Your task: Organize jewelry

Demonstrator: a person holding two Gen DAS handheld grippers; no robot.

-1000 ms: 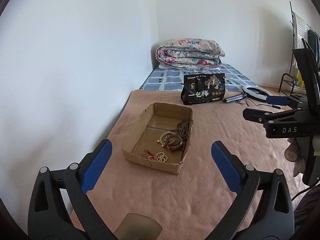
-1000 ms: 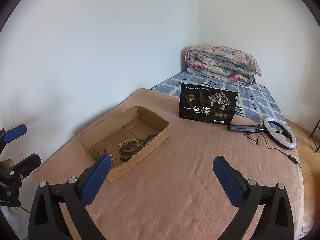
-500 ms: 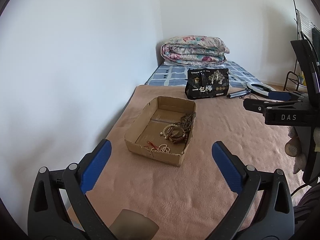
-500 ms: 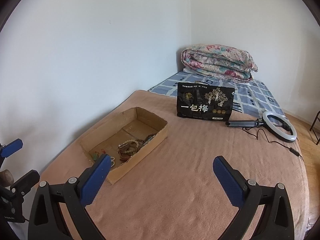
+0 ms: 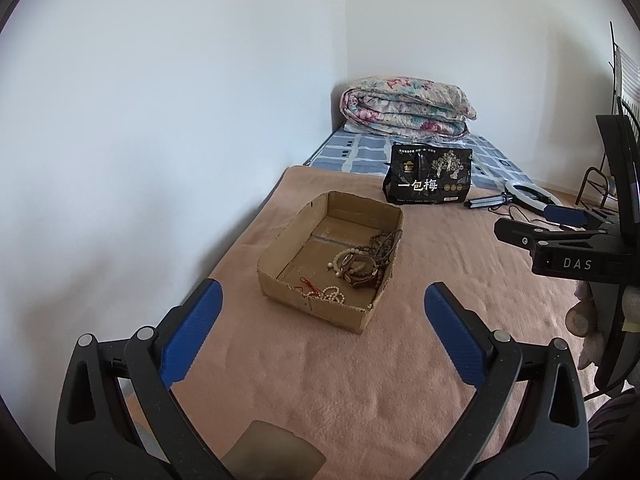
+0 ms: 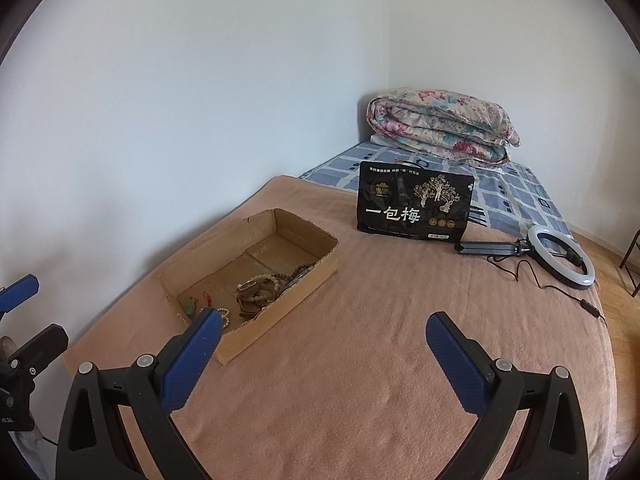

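So at this point I had both grippers up over the bed with nothing in either one. The left gripper [image 5: 320, 328] had its blue fingers [image 5: 191, 334] spread wide, and the right gripper [image 6: 322, 354] was just as wide open, empty too. All the jewelry [image 5: 356, 266] sat in the cardboard box [image 5: 280, 276] in the middle of the left view, bunched toward the box's right wall: pale bead bracelets, a darker bead strand, something brown I couldn't quite make out, plus a small red cord piece near the front lip. From the right view there was also a little green bit at the near corner. Honestly I couldn't call the stage from this: a heap in a box fits a pile waiting to be sorted just as well as pieces already gathered up, since nothing lay loose on the pink blanket [image 6: 380, 360]. Any pick from there would've needed a careful descent, because the strands looked tangled. Readable stuff: the black bag [image 6: 414, 204] further back said "一包梅" in big white characters, smaller print too tiny to read, and the right gripper's body at the right edge of the left view showed "DAS".
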